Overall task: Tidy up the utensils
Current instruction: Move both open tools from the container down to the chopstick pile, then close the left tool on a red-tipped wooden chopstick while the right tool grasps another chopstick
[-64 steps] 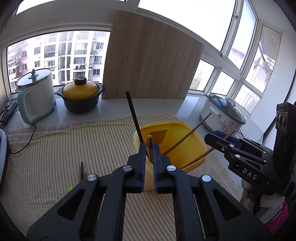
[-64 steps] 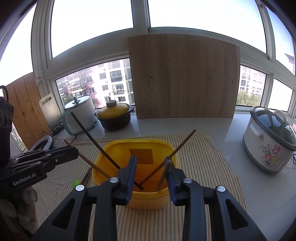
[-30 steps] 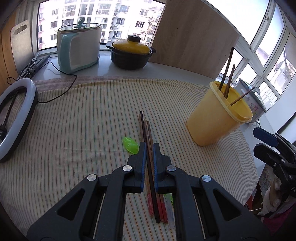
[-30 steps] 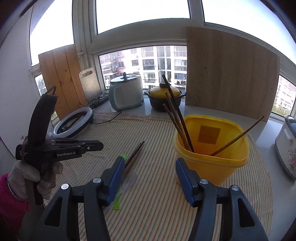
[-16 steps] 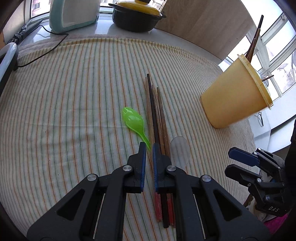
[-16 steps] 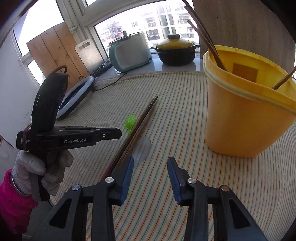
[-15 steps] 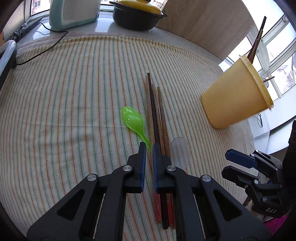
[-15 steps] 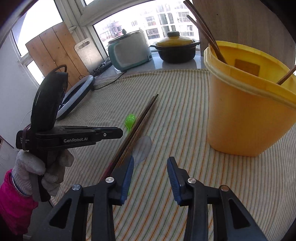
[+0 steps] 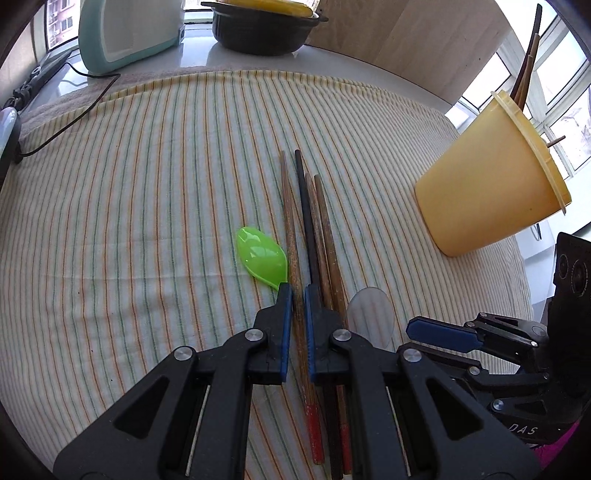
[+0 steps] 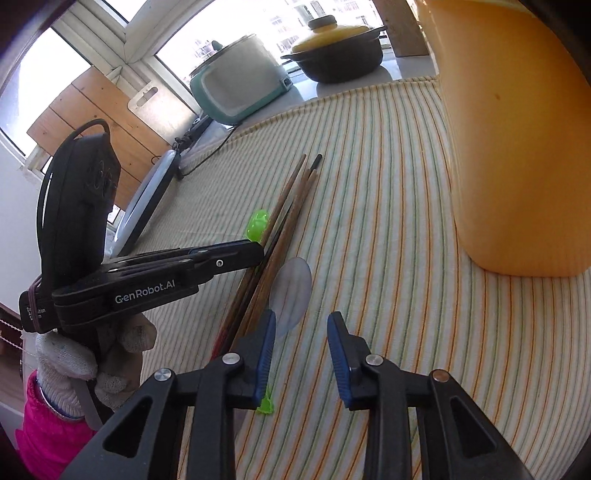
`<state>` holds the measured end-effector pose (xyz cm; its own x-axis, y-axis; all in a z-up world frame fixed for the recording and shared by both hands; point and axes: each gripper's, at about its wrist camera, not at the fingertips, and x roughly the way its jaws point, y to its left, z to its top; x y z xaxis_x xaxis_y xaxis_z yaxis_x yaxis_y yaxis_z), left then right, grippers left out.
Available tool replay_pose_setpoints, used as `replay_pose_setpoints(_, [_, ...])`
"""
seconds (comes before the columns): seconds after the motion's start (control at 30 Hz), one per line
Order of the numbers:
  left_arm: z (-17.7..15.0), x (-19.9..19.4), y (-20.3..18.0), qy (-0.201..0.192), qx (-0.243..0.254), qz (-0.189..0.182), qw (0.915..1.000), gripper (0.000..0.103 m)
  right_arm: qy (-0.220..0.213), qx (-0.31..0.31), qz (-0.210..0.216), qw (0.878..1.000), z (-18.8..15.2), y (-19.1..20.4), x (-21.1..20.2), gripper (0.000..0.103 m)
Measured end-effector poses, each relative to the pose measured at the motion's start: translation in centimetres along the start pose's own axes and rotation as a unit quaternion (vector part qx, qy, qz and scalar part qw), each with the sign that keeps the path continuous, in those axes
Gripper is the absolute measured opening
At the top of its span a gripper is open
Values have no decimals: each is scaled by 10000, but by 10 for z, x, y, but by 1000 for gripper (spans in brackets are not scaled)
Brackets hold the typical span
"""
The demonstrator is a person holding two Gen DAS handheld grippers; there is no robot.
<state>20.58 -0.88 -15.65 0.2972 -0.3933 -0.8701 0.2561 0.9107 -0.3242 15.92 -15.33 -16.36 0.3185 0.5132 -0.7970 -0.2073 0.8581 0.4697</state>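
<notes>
Four chopsticks [image 9: 314,236] lie side by side on the striped cloth [image 9: 147,184] that covers the desk, near its middle: three brown and one black, the red-ended ones running under the camera. A green plastic spoon [image 9: 261,256] lies with its bowl touching the bundle at 9 o'clock; a clear plastic spoon [image 9: 370,316] lies just beside it at 3 o'clock. The yellow tub [image 9: 487,195] stands well apart at 2 o'clock, with more chopsticks poking out of its top.

The left hand-held gripper [image 9: 297,295] hangs over the near part of the bundle with its jaws pressed almost together; the leftmost brown stick shows in the slit, but whether it is pinched cannot be told. The right hand-held gripper [image 10: 301,325] is over the clear spoon, its jaws spread with nothing gripped, having just been closing.

At 12 o'clock, beyond the cloth, stand a teal cooker [image 9: 129,29] and a black pot with a yellow lid [image 9: 264,26]. A white-gloved hand [image 10: 92,354] holds the left tool.
</notes>
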Motion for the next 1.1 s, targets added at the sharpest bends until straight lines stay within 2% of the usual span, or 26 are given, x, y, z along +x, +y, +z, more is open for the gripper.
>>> replay_pose_setpoints(0.23, [10,7,4,117,-6,61,9999,4,4,211,106,9997,8,-4,10,25])
replay_pose_setpoints(0.43, [18,13,-2,139,109,186,9997,4,-3,188,29,9998,15,-1,16,23])
replay_pose_setpoints(0.67, [15,13,4,25,37,126,9999,5,33,97,-113,9999,20,1,21,4])
replay_pose_setpoints(0.93, [3,1,13,31,-59,177,9998,5,-24,104,-176,9998,19,-2,18,3])
replay_pose_setpoints(1.1, [1,-2,11,184,128,231,9995,5,-17,66,-203,9998,19,-2,18,3])
